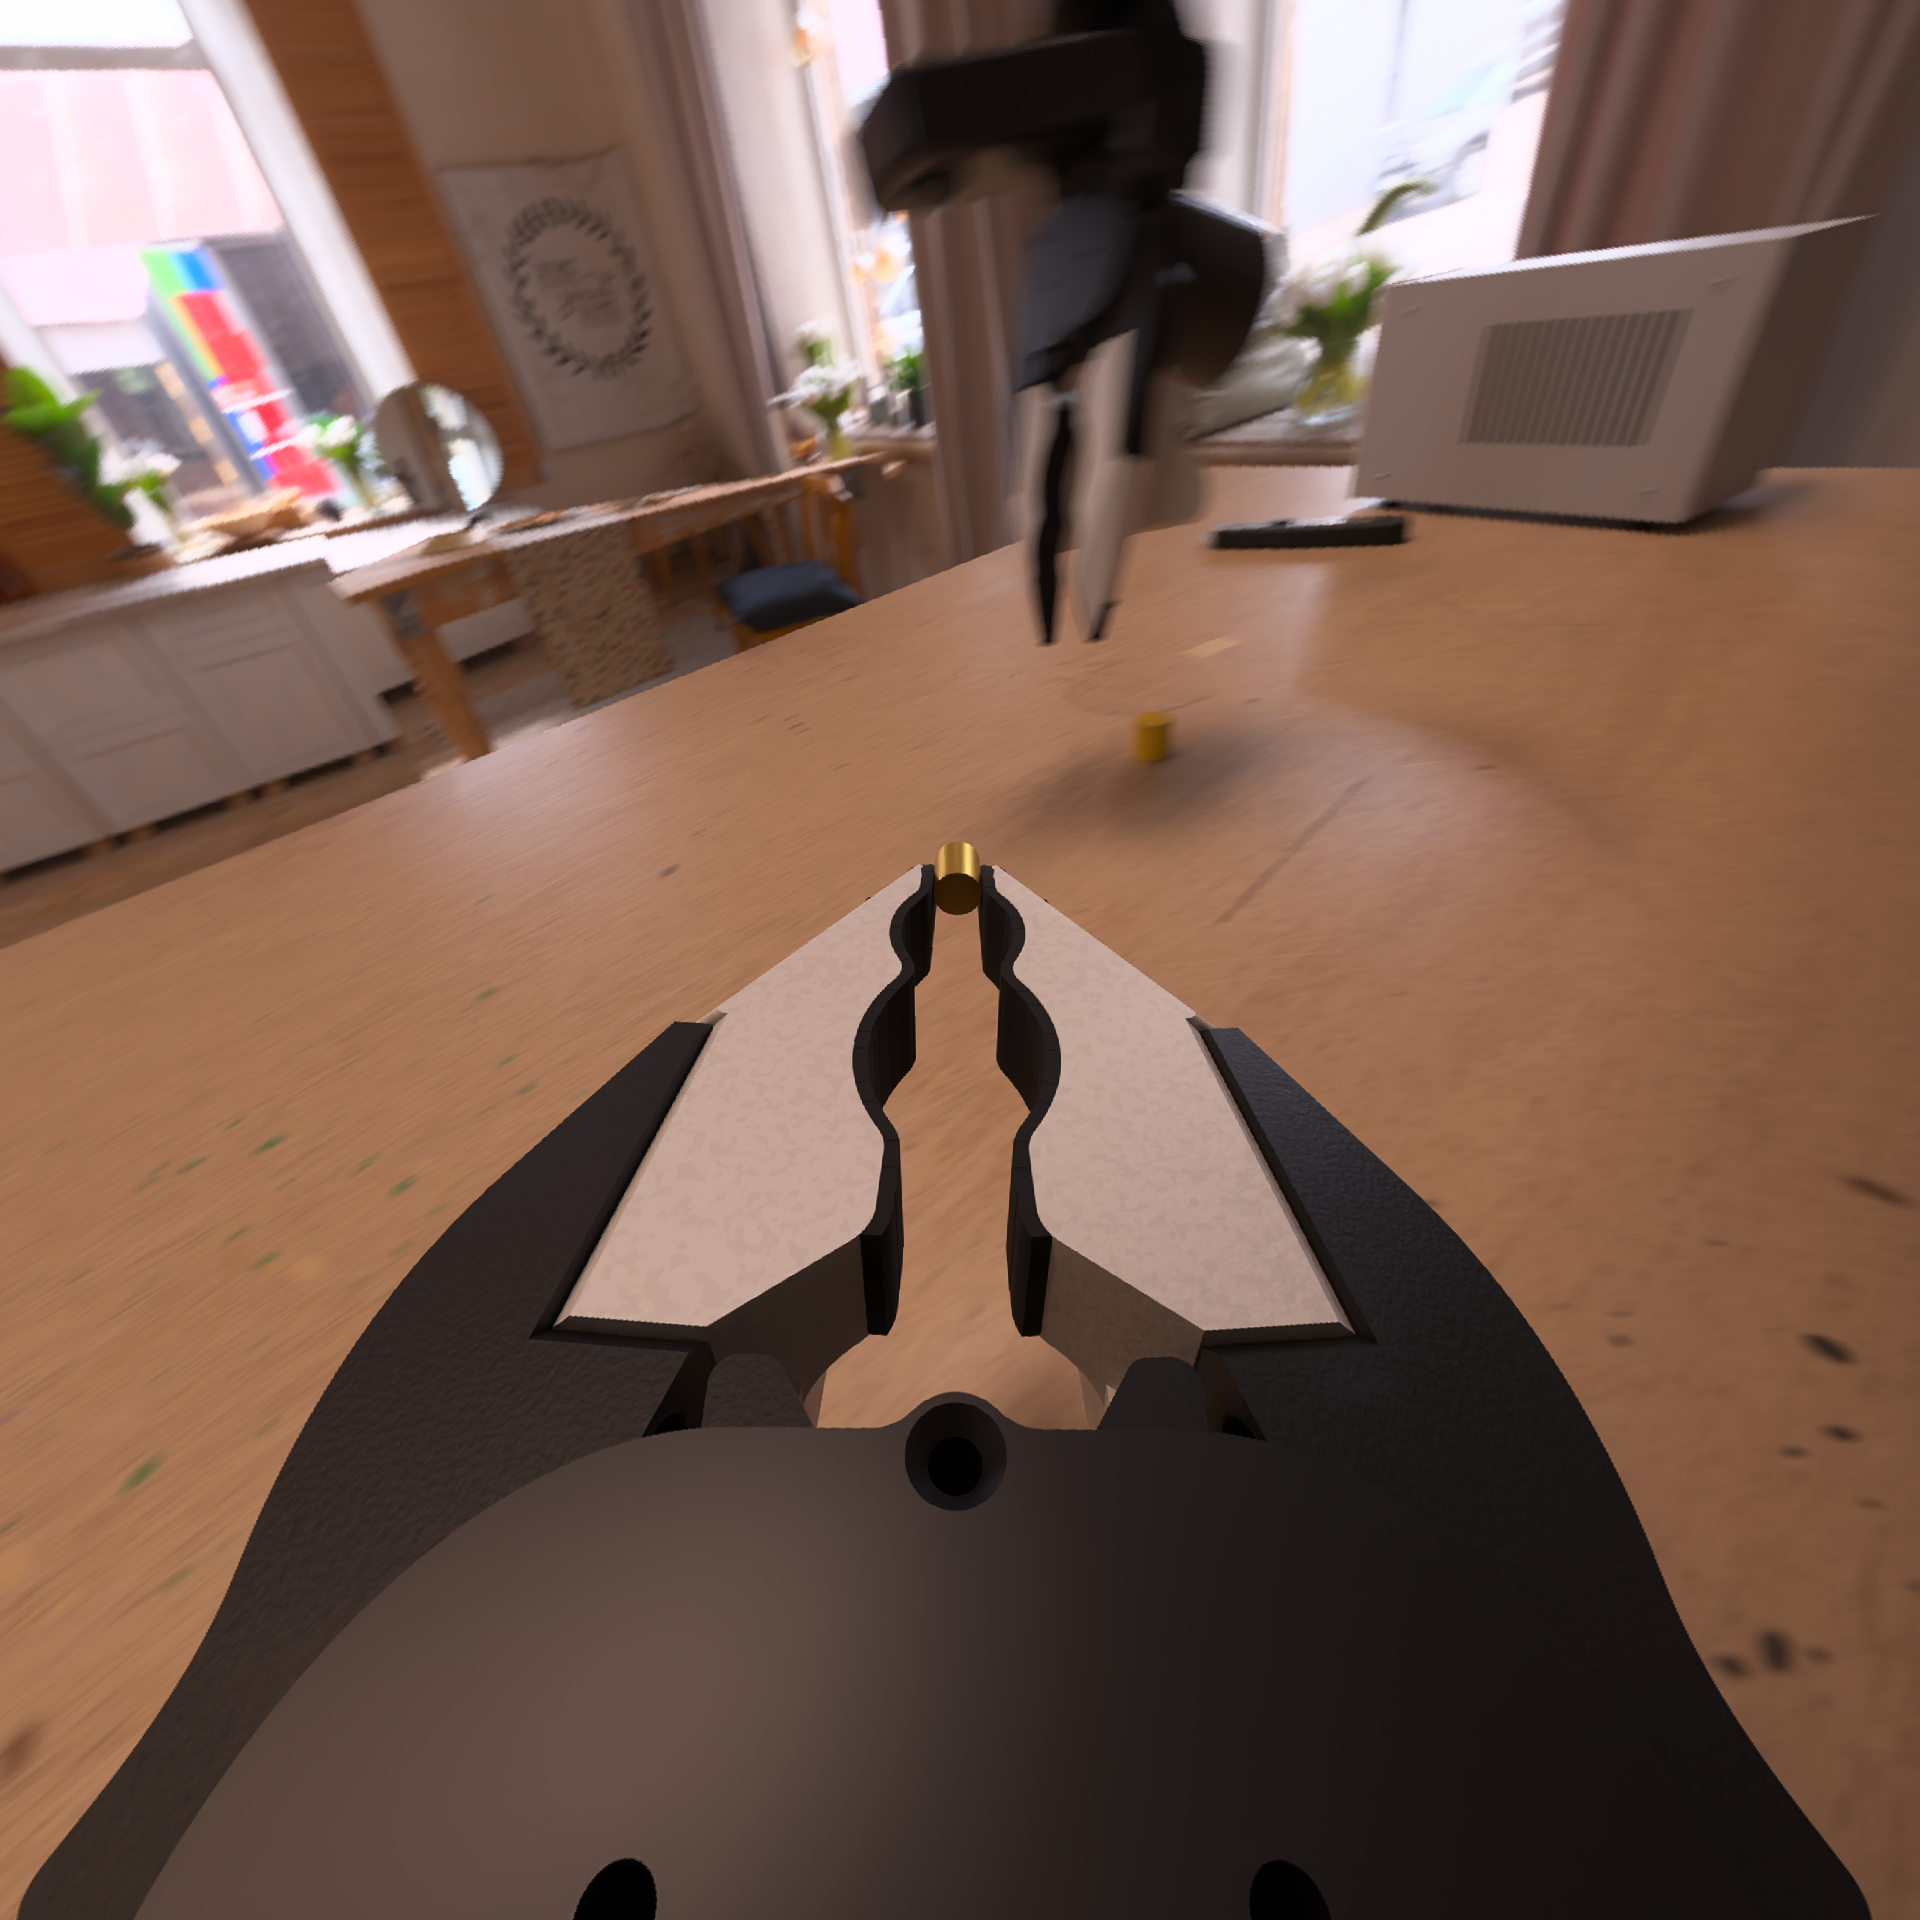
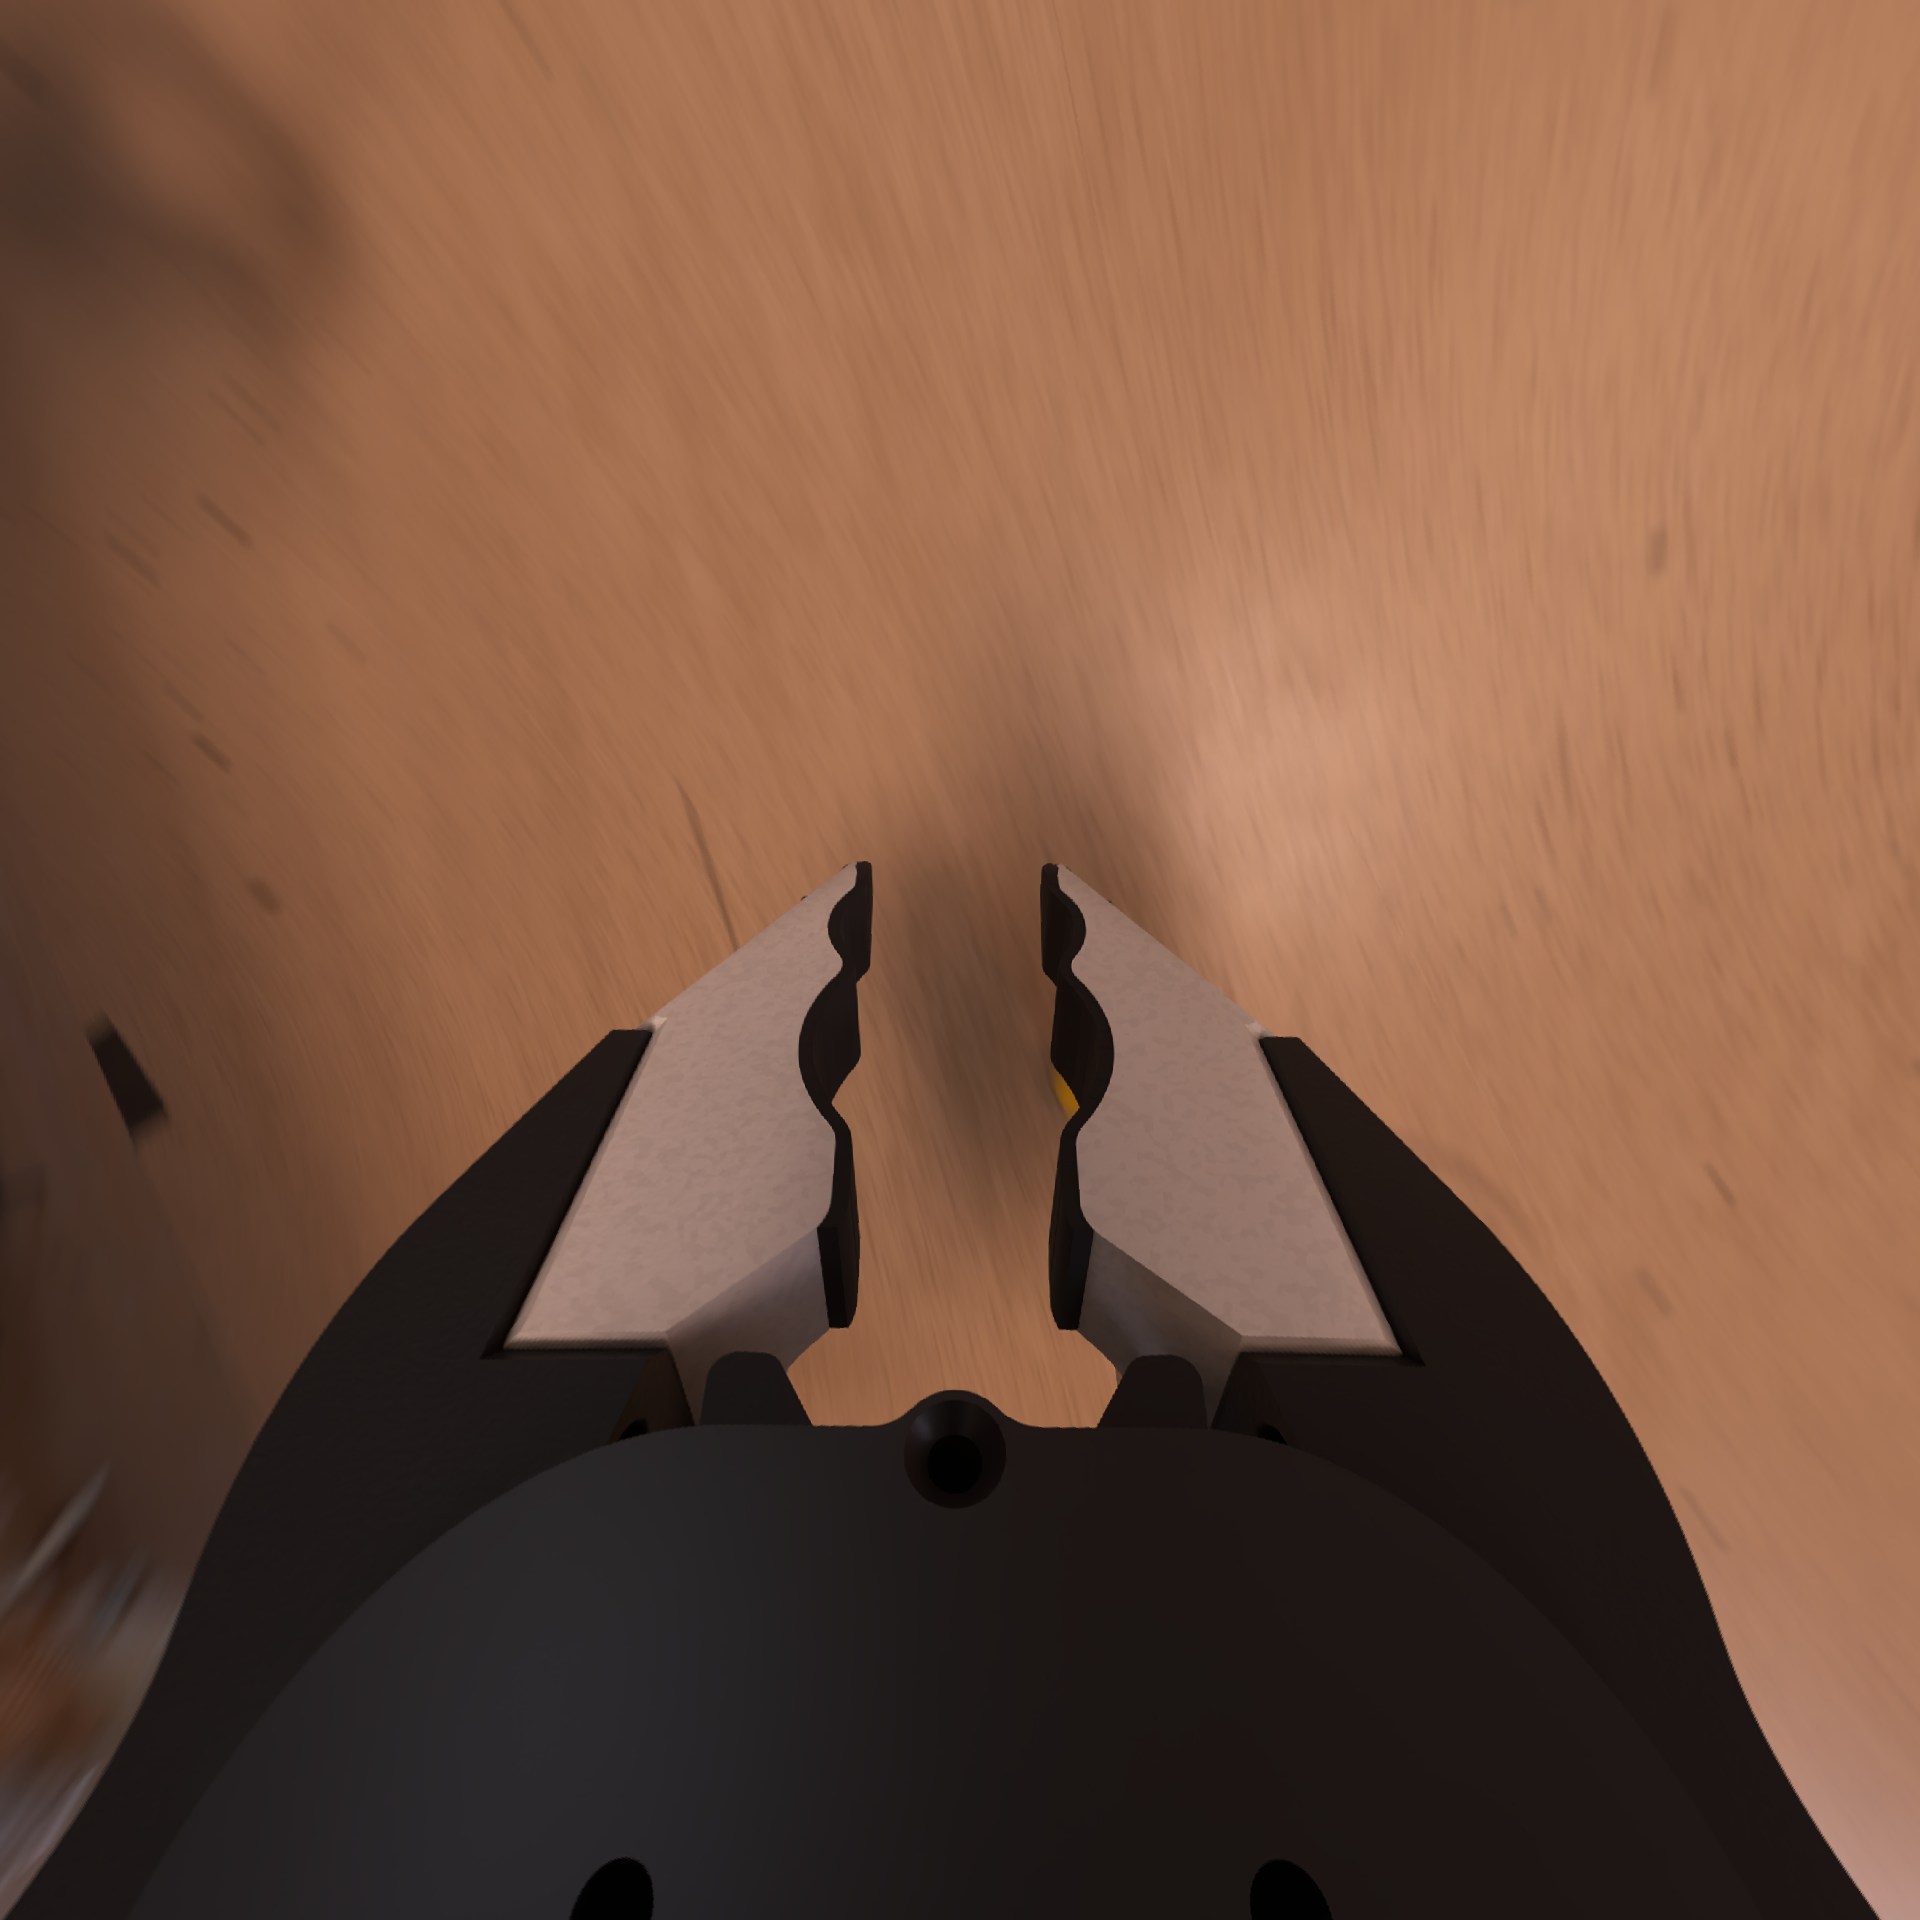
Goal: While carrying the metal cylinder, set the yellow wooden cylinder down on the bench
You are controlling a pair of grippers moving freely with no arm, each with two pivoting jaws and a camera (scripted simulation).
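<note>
Pinching a small shiny metal cylinder (image 1: 956, 891) at their very tips, the left tongs (image 1: 956, 883) hold it clear above the counter (image 1: 1455, 1039). Their two fingers are closed on it from either side, so it lies crosswise between them, one round end facing the camera. That tip-only grip looks chosen to keep the piece visible and carried while the other job is done.

Farther off and a little to the right, the yellow wooden cylinder (image 1: 1150, 736) stands upright on the counter by itself, nothing touching it. The right tongs (image 1: 1075, 629) hang above and just to its left, pointing down, blurred, their fingers apart and holding nothing. In their own view the right tongs (image 2: 956, 883) show a clear gap between the fingers with bare wood beneath, and only a sliver of yellow (image 2: 1062, 1093) peeks past the inner edge of the right-hand finger.

By the look of it, the setting-down is done: the wooden piece rests on the bench while the metal one is off the surface. A white appliance (image 1: 1558, 384) and a flat dark object (image 1: 1309, 532) sit well beyond, at the far right.
</note>
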